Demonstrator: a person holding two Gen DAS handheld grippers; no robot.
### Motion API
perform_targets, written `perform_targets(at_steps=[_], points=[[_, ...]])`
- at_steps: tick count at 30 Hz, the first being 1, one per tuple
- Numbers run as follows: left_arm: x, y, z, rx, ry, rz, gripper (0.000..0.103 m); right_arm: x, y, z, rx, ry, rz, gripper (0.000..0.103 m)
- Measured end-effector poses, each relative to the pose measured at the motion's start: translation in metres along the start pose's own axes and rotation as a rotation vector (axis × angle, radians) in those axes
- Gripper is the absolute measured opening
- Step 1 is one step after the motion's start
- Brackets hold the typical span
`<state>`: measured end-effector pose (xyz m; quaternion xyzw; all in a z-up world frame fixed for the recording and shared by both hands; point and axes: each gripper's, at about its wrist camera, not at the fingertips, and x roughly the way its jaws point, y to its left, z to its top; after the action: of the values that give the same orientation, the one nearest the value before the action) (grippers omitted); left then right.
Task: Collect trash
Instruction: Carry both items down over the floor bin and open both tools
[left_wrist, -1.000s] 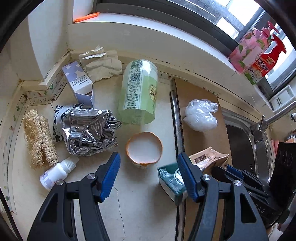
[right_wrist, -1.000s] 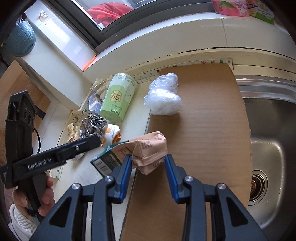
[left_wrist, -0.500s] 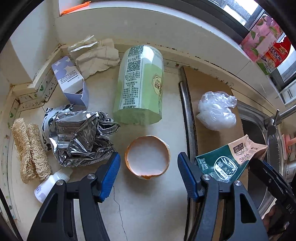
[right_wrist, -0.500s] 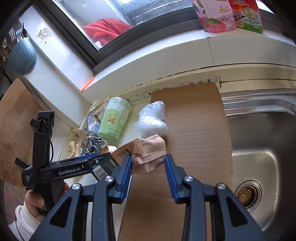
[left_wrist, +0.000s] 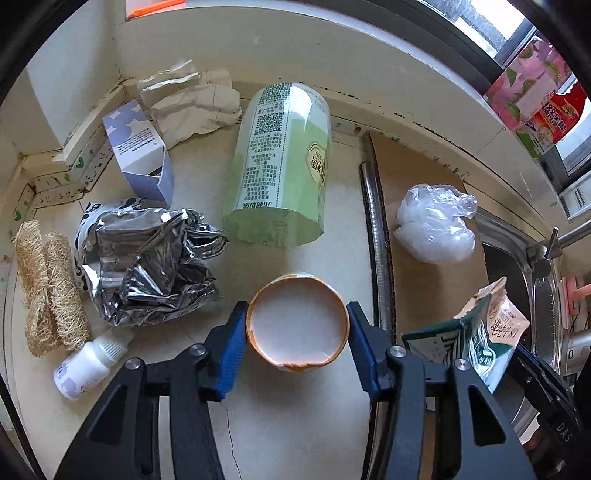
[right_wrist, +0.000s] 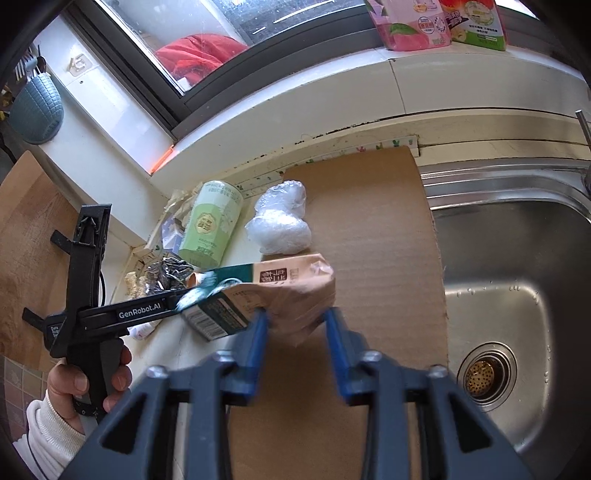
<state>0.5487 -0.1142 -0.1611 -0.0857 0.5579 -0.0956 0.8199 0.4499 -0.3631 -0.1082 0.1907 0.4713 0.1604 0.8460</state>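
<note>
My left tool (left_wrist: 296, 334) has just been closing around the small paper cup (left_wrist: 297, 325), which stands on the table (left_wrist: 295, 424) right between the blue pads; both pads meet its orange rim, so I read it as gripped. The cup looks light and thin-walled. It should dent easily, so I would squeeze gently across the rim, where it is stiffest. I cannot make out whether the pale inside is empty or holds residue.

My right tool (right_wrist: 297, 325) has also been closing and is clamped on the crumpled top of a milk carton (right_wrist: 258, 295), held clear of the cardboard sheet (right_wrist: 369, 240). The carton feels like soft, crushable stuff; the folded top gives the best hold.

Ahead of the left tool lie a green carton (left_wrist: 280, 166) and crumpled foil (left_wrist: 147, 266). No bin shows in either view.
</note>
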Motion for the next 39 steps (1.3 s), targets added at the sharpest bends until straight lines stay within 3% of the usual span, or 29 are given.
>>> perform_targets(at_steps=[8,19,26,33,39], points=[[-0.042,0.0,-0.036,0.001,-0.043,-0.027,0.05,-0.013,0.023,-0.024,-0.034,-0.015,0.007,0.019],[-0.143,0.021,-0.127,0.055,-0.13,-0.039,0.05,-0.07,0.07,-0.088,-0.096,-0.056,0.013,0.019],[-0.204,0.038,-0.214,0.109,-0.148,-0.083,0.05,-0.119,0.105,-0.164,-0.095,-0.079,-0.01,0.019],[-0.237,0.053,-0.301,0.169,-0.118,-0.117,0.05,-0.162,0.135,-0.258,-0.072,-0.087,-0.055,0.019],[-0.248,0.069,-0.371,0.191,-0.059,-0.142,0.05,-0.18,0.145,-0.33,-0.041,-0.042,-0.086,0.019]])
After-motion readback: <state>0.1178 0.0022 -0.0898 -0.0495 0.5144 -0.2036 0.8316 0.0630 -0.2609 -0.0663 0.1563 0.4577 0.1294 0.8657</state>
